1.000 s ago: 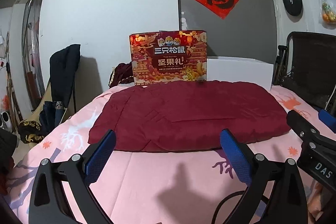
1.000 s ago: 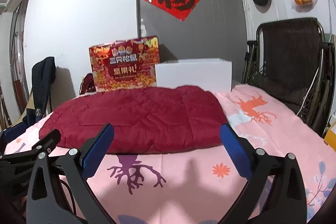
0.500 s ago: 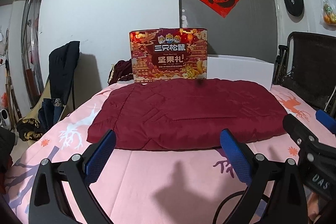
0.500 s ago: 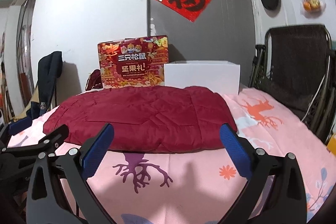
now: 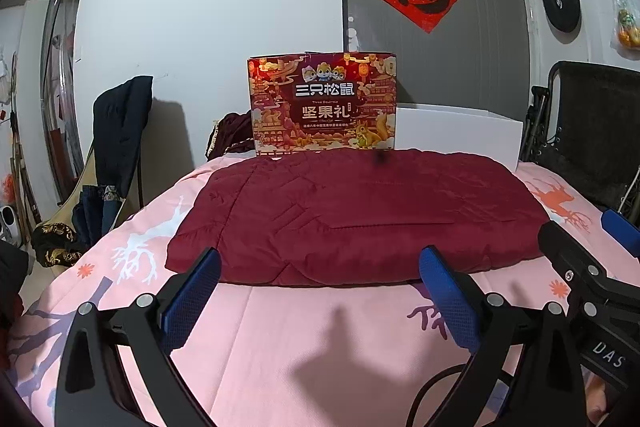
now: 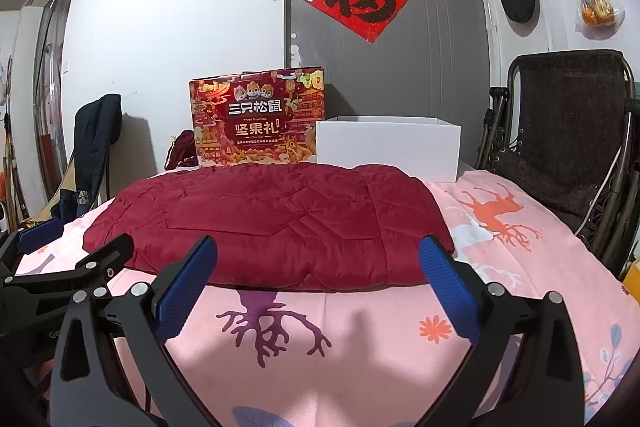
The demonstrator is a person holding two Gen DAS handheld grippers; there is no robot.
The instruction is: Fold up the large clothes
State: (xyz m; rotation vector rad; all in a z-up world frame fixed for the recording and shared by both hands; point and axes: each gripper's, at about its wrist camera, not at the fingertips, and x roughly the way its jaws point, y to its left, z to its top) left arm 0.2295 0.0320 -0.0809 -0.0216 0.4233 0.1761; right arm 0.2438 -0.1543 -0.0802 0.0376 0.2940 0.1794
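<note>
A dark red quilted jacket (image 5: 360,215) lies folded into a flat oblong on the pink printed bed sheet (image 5: 312,339). In the right wrist view the same jacket (image 6: 276,223) fills the middle of the bed. My left gripper (image 5: 320,291) hovers open over the sheet just short of the jacket's near edge, nothing between its blue pads. My right gripper (image 6: 318,279) is also open and empty, at the jacket's near right part. Each gripper shows at the edge of the other's view: the right one (image 5: 592,267) and the left one (image 6: 60,267).
A red printed gift box (image 5: 324,107) and a white open box (image 6: 388,147) stand at the far edge of the bed against the wall. A dark folding chair (image 6: 568,147) stands to the right, and a chair draped with dark clothes (image 5: 116,147) to the left.
Both views have shifted slightly; the jacket sits a little lower and nearer to the fingers. Both grippers stay open and empty, and the jacket has not moved on the bed.
</note>
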